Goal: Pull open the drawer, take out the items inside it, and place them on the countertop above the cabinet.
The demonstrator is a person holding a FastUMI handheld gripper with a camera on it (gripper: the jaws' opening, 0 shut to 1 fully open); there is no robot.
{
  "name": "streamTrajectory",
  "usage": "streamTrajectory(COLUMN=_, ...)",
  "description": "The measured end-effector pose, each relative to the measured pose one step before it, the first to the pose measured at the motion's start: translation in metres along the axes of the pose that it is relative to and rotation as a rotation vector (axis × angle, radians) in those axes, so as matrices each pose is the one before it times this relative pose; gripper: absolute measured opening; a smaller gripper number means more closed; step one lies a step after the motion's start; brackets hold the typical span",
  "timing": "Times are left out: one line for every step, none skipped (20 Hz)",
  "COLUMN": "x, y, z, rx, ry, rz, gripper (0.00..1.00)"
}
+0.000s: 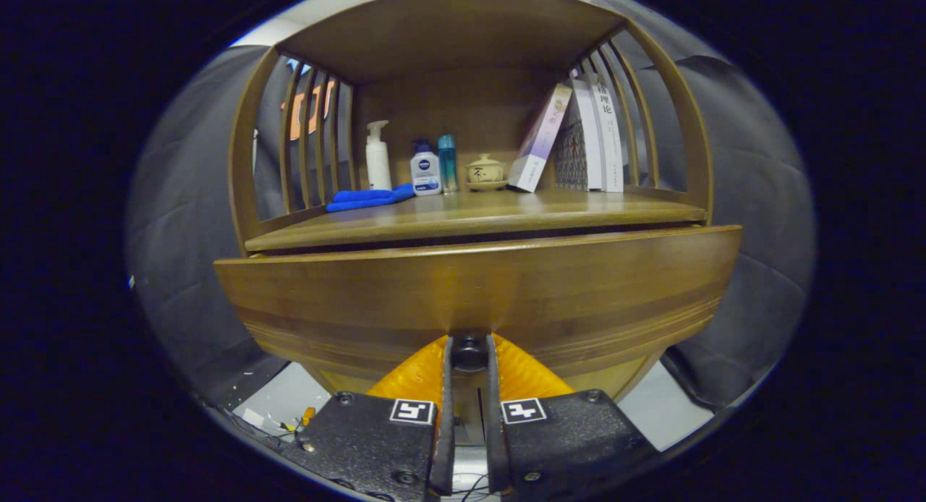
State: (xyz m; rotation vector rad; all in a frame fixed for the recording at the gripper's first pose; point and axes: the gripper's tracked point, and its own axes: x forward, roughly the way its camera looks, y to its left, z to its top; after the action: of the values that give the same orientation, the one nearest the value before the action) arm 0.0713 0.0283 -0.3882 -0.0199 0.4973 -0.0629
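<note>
A wooden cabinet fills the view, its drawer front [477,292] bulging close to me. A small dark knob [469,351] sits at the drawer's lower middle. My gripper [469,354] is shut on that knob, one finger pressing on each side, orange fingers [412,379] flaring out below it. A thin dark gap runs between the drawer's top edge and the countertop [506,214] above, so the drawer stands slightly out. The inside of the drawer is hidden.
On the countertop stand a folded blue cloth [369,197], a white pump bottle [377,158], a blue-capped lotion bottle [425,169], a slim teal bottle [448,162], a lidded ceramic cup [485,171] and leaning books [579,137]. Slatted wooden sides enclose the shelf.
</note>
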Motion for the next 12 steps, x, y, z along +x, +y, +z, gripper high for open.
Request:
streamTrajectory(x=-0.00565, y=-0.00128, z=-0.00317, rx=-0.00234, ry=-0.00148, rz=0.00116, gripper=0.21)
streamTrajectory(x=-0.00692, y=-0.0005, z=-0.00223, rx=-0.0052, ry=-0.0006, rz=0.00304, gripper=0.21)
streamTrajectory(x=-0.0083, y=-0.00078, z=-0.00224, rx=-0.00337, ry=-0.0034, rz=0.00221, gripper=0.21)
streamTrajectory(x=-0.00858, y=-0.00002, z=-0.00348, rx=-0.00096, ry=0.00027, rz=0.00235, gripper=0.21)
streamTrajectory(x=-0.0085, y=0.00066, z=-0.00358, rx=0.00234, ry=0.00078, rz=0.00504, gripper=0.21)
streamTrajectory(x=-0.00676, y=0.00073, z=-0.00203, rx=0.00389, ry=0.00128, rz=0.00724, gripper=0.21)
streamTrajectory(x=-0.00672, y=-0.00001, z=-0.00231, rx=0.00002, ry=-0.00136, rz=0.00628, gripper=0.21)
streamTrajectory(x=-0.00612, y=0.00009, z=-0.00219, rx=-0.00669, ry=-0.00137, rz=0.00363, gripper=0.21)
streamTrajectory(x=-0.00493, y=-0.00103, z=-0.00394, rx=-0.00783, ry=-0.00195, rz=-0.00185, gripper=0.21)
streamTrajectory(x=-0.00651, y=-0.0004, z=-0.00272, rx=-0.00595, ry=-0.00197, rz=-0.00237, gripper=0.21)
streamTrajectory(x=-0.0059, y=-0.00003, z=-0.00301, rx=-0.00082, ry=0.00232, rz=0.00058, gripper=0.21)
streamTrajectory(x=-0.00585, y=0.0005, z=-0.0043, rx=0.0059, ry=0.01135, rz=0.00403, gripper=0.21)
